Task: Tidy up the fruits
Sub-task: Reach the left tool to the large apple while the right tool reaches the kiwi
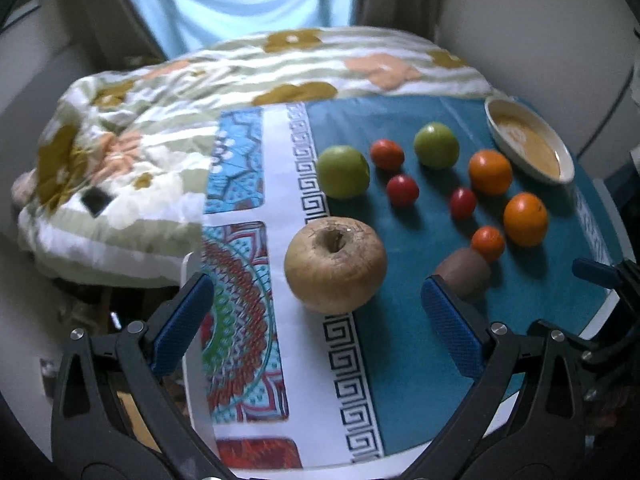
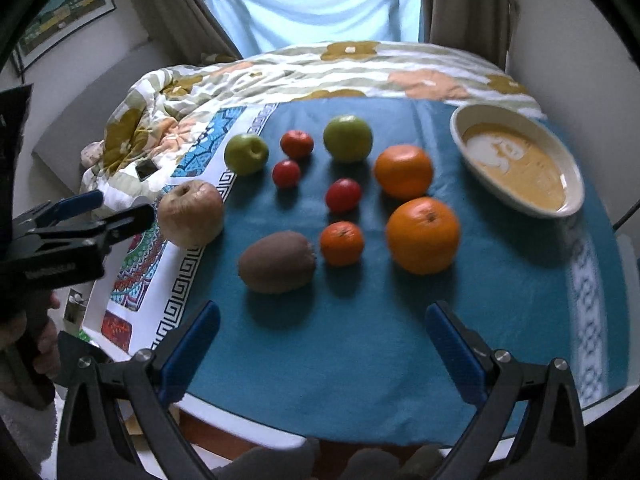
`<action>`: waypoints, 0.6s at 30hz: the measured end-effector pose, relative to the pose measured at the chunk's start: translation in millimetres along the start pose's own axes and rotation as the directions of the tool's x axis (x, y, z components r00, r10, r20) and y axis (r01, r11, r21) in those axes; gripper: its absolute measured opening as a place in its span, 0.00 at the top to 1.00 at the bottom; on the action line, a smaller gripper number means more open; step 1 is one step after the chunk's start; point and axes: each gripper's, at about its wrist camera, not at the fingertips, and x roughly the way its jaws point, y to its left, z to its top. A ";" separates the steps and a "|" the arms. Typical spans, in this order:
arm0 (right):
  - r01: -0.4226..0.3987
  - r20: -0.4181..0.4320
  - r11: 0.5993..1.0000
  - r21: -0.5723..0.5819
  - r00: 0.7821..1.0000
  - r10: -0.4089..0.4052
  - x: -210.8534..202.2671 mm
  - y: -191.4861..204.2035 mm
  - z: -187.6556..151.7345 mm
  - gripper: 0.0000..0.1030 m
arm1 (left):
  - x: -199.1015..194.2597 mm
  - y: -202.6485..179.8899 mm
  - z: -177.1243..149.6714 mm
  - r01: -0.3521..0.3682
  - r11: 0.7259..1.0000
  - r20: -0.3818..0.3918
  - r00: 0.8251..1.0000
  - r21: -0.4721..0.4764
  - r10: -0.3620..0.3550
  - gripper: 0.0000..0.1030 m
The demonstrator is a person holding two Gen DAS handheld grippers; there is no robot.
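A: Both grippers, left (image 1: 316,312) and right (image 2: 322,334), have jaws apart, holding nothing. Risk?

B: The wrinkled apple (image 1: 335,266) sits near the desk's left edge; a nudge could roll it off, I'd judge.

A: Count?

B: Two green apples (image 2: 347,138), two oranges (image 2: 422,234), two mandarins (image 2: 341,243), three tomatoes (image 2: 343,195), one kiwi (image 2: 277,261), mid-desk; one dish (image 2: 516,159), far right.

The left tongs' blue pad (image 1: 452,320) hides part of the kiwi (image 1: 466,274).
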 end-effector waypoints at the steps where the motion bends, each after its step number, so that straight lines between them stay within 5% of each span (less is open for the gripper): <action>1: 0.002 -0.004 1.000 0.006 1.000 -0.002 3.4 2.3 -0.3 0.00 | 4.8 -0.4 0.1 0.012 1.000 -0.006 1.000 0.013 -0.012 0.00; 18: 0.077 -0.036 0.995 0.061 0.997 -0.075 48.3 29.0 0.2 0.05 | 69.4 -14.8 2.9 0.146 0.973 -0.122 0.985 0.180 -0.125 0.00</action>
